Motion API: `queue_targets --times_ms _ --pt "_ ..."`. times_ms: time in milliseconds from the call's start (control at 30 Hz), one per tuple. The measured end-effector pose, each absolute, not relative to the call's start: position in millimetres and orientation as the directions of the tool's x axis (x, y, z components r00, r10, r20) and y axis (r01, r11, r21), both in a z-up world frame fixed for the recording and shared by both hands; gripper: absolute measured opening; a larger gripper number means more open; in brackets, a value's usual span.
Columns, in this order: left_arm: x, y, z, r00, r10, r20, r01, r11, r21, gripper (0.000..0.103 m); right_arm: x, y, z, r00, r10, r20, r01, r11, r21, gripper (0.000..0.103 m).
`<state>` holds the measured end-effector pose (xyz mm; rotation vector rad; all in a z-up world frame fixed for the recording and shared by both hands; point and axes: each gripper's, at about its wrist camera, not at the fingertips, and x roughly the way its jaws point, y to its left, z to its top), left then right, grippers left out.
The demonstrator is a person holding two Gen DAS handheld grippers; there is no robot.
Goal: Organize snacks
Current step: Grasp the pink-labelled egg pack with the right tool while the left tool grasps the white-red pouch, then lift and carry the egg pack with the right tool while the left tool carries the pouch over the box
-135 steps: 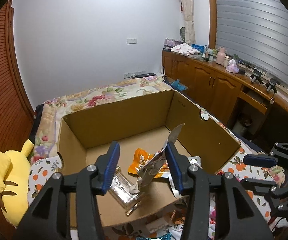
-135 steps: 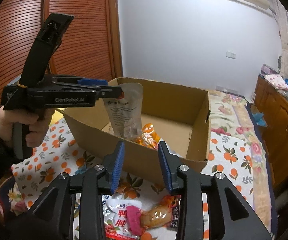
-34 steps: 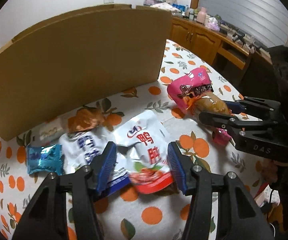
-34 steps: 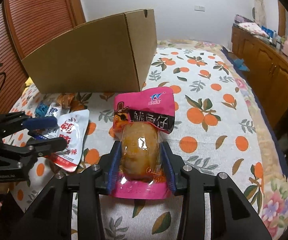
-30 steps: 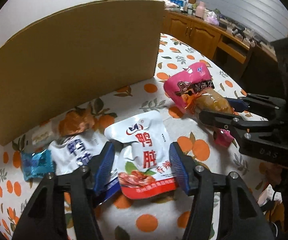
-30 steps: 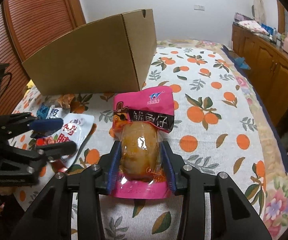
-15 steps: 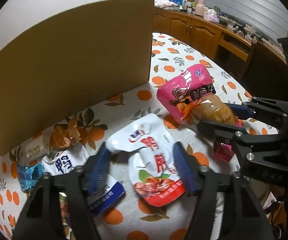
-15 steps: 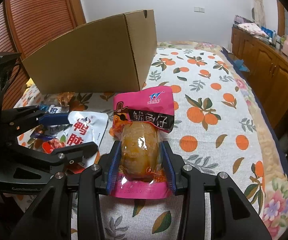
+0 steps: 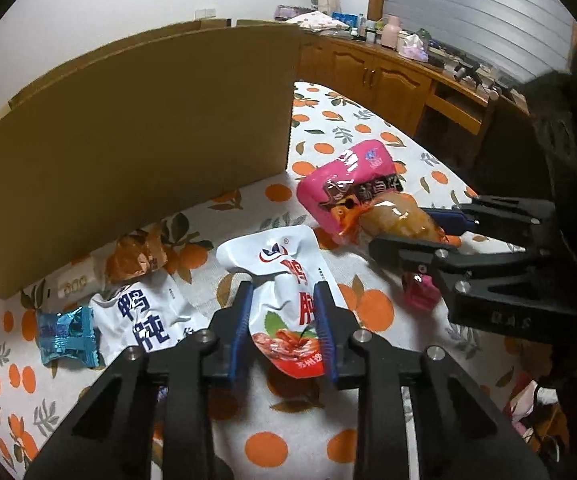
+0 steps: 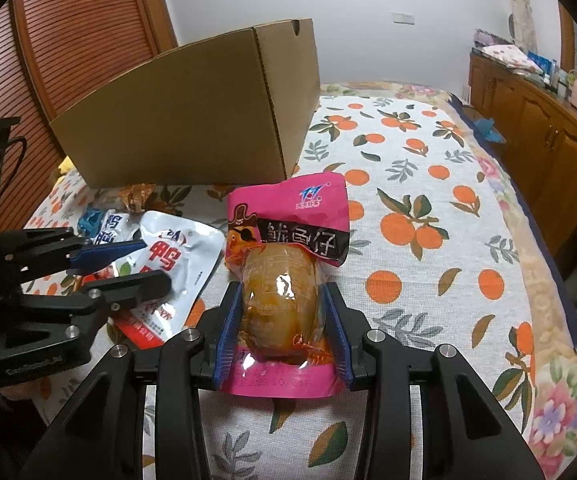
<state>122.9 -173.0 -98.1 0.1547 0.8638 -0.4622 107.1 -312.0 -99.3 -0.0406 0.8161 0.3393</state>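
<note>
Left wrist view: the left gripper [image 9: 284, 328] is seen with its blue fingers [image 9: 241, 330] having just been closing, and the white-and-red duck snack pouch [image 9: 288, 300] is now pinched and crumpled between them, its lower end raised off the orange-print bedspread [image 9: 364, 304]. A second white pouch [image 9: 144, 320], a blue foil candy [image 9: 66, 336] and an orange wrapper [image 9: 136, 256] are laid to the left, near the outer wall of the cardboard box [image 9: 136, 160]. Right wrist view: the pink squid snack pack [image 10: 284, 268] is clamped at its bulging clear part between the pads of the right gripper [image 10: 282, 328], while its pink top is rested on the bedspread in front of the box. Wooden cabinets [image 10: 536, 120] are seen along the right side.
</note>
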Motion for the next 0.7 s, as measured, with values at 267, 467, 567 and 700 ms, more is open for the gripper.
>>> queue_targets --times_ms 267,467,567,700 --pt "106 -174 -86 0.581 -0.353 -0.734 0.468 0.882 -0.053 0.021 107 -311 -100 0.636 0.277 -0.721 -0.312 0.946 0.088 0.04" --pt "97 -166 -77 0.6 -0.362 -0.713 0.466 0.883 -0.057 0.019 107 -310 -100 0.638 0.274 -0.72 -0.315 0.946 0.081 0.04" --pt "92 -160 -75 0.606 -0.369 -0.705 0.464 0.884 -0.064 0.019 107 -310 -100 0.638 0.273 -0.72 -0.315 0.946 0.08 0.04" --pt "89 -150 -68 0.616 -0.382 -0.689 0.454 0.887 -0.086 0.019 106 -309 -100 0.641 0.267 -0.72 -0.314 0.947 0.072 0.04"
